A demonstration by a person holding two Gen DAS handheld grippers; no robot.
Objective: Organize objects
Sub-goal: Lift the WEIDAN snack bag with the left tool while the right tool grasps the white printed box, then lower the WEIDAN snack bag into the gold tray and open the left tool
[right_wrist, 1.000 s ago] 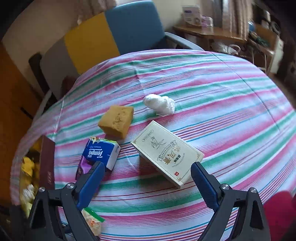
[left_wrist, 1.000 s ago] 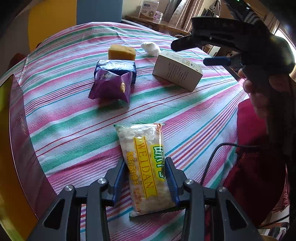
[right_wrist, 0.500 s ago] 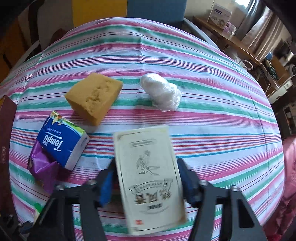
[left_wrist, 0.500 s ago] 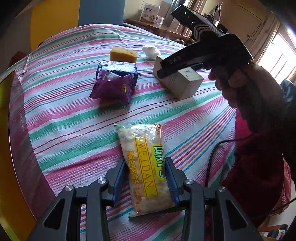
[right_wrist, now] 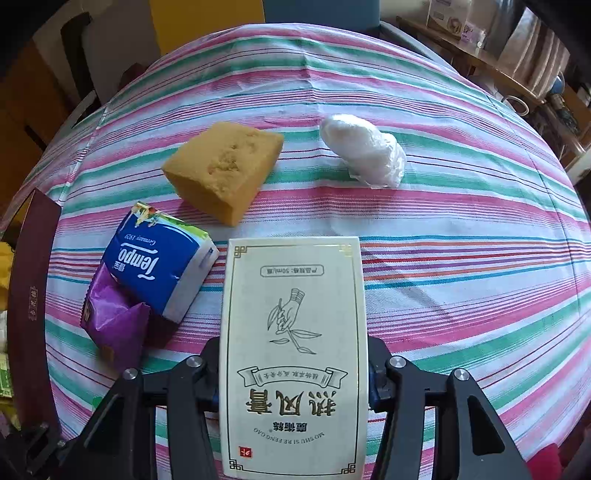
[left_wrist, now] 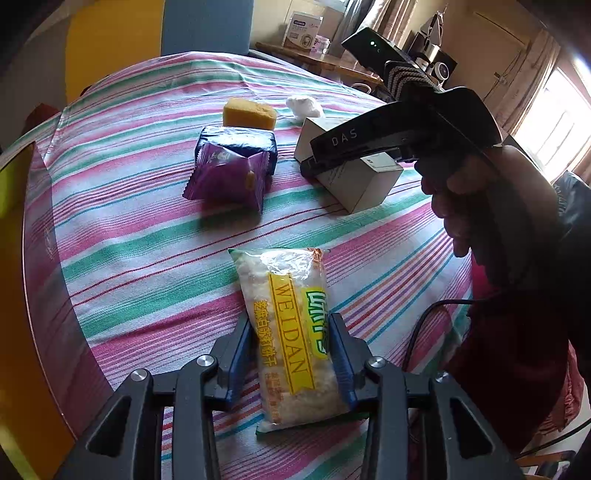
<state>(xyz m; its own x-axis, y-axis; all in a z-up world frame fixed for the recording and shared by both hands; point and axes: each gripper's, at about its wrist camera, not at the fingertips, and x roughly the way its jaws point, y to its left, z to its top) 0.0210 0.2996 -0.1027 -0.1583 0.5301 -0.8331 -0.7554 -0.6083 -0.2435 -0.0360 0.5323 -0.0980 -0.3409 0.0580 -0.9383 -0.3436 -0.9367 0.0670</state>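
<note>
1. Left gripper (left_wrist: pixel 291 354) – both blue pads pressed against the sides of a clear snack bag (left_wrist: pixel 291 332) with a yellow "WEIDAN" label. Clamped on it; the bag lies on the striped tablecloth (left_wrist: pixel 129 236) at the near edge of the table.
2. Right gripper (right_wrist: pixel 293 373) – fingers (right_wrist: pixel 375 373) hug both long sides of a cream carton box (right_wrist: pixel 293 354) printed with a hand-and-leaf drawing. Clamped on the box. From the left wrist view the same box (left_wrist: pixel 365 181) sits under the black gripper body (left_wrist: pixel 402 129), held by the person's hand (left_wrist: pixel 476 206). Cannot tell whether the box rests on the cloth or is just off it.
3. Left of the box: a blue "Tempo" tissue pack (right_wrist: pixel 159 266), just beside the box's far corner, with a purple snack packet (right_wrist: pixel 110 321) touching its near end and partly tucked under it.
4. Beyond the tissue pack: a yellow sponge block (right_wrist: pixel 225 166), close to the pack but apart from it.
5. Right of the sponge: a white crumpled plastic bundle (right_wrist: pixel 364 155), apart from the sponge and from the box.
6. Dark red box edge (right_wrist: pixel 31 295) at the table's left rim.
7. Background: yellow and blue chair backs (left_wrist: pixel 207 26), wooden side table (left_wrist: pixel 314 61) with a small white box on it.
</note>
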